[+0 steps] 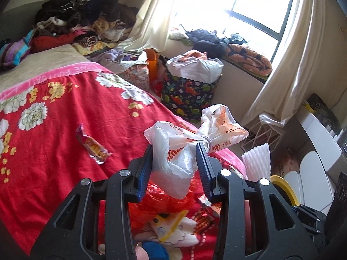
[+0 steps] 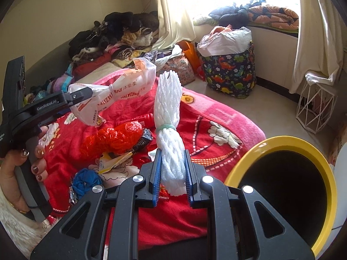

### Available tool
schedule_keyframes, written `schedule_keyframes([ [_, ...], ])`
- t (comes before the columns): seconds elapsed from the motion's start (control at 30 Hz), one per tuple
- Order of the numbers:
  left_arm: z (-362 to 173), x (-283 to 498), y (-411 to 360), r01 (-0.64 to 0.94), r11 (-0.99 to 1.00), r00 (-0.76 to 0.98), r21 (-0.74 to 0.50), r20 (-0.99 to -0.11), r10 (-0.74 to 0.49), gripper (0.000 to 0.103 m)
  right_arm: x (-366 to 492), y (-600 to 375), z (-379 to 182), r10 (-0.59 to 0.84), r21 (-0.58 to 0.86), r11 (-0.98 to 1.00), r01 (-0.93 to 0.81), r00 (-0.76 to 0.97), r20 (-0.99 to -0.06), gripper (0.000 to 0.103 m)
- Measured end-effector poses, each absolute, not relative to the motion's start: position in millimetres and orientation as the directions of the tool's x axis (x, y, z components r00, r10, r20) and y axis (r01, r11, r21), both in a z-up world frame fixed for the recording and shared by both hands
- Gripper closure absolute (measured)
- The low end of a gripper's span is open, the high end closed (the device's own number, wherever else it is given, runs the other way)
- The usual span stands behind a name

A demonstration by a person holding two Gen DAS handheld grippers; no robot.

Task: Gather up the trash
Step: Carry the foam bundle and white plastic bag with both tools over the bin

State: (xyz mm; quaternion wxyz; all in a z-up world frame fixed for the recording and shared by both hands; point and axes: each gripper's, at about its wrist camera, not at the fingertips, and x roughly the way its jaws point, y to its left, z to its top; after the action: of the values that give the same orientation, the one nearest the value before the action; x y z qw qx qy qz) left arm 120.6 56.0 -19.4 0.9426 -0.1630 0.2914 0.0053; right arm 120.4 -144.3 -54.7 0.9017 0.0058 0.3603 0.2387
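Note:
My left gripper point(image 1: 174, 149) is shut on a crumpled white plastic bag point(image 1: 219, 125) tied with a rubber band, held above the red floral bedspread point(image 1: 54, 130). The right wrist view shows that bag point(image 2: 121, 91) from the side in the left gripper point(image 2: 84, 95), with a person's hand on the handle. My right gripper point(image 2: 172, 151) is shut on a white foam net bundle point(image 2: 168, 99) that stands upright. A yellow-rimmed bin point(image 2: 325, 173) sits just right of it. On the bed lie a red plastic bag point(image 2: 117, 138), a snack wrapper point(image 1: 93, 147), a blue wad point(image 2: 86, 181) and other small wrappers.
A dinosaur-print basket point(image 2: 229, 71) lined with a white bag stands on the floor beyond the bed. A white wire stand point(image 2: 314, 108) sits by the curtain point(image 2: 314, 32). Piled clothes point(image 1: 82, 15) fill the bed's far end, and more cover the window sill point(image 1: 238, 43).

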Motion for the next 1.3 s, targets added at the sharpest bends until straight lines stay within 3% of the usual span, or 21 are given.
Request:
schedule_keyframes([
  [0.97, -7.6, 109.5, -27.1, 0.068, 0.967, 0.819, -0.246, -0.540, -0.195, 0.071, 98.5, -226.0, -45.3, 0.361, 0.251, 0.932, -0.261, 0.723, -0.588, 0.085],
  [1.07, -8.5, 109.5, -35.4, 0.086, 0.967, 0.814, -0.239, -0.543, -0.206, 0.076, 96.8, -235.5, -45.4, 0.345, 0.254, 0.937, -0.238, 0.733, -0.587, 0.085],
  [1.3, -9.5, 110.4, -52.1, 0.125, 0.965, 0.800, -0.231, -0.552, -0.236, 0.077, 93.9, -256.6, -44.9, 0.311, 0.261, 0.947, -0.190, 0.750, -0.584, 0.085],
])
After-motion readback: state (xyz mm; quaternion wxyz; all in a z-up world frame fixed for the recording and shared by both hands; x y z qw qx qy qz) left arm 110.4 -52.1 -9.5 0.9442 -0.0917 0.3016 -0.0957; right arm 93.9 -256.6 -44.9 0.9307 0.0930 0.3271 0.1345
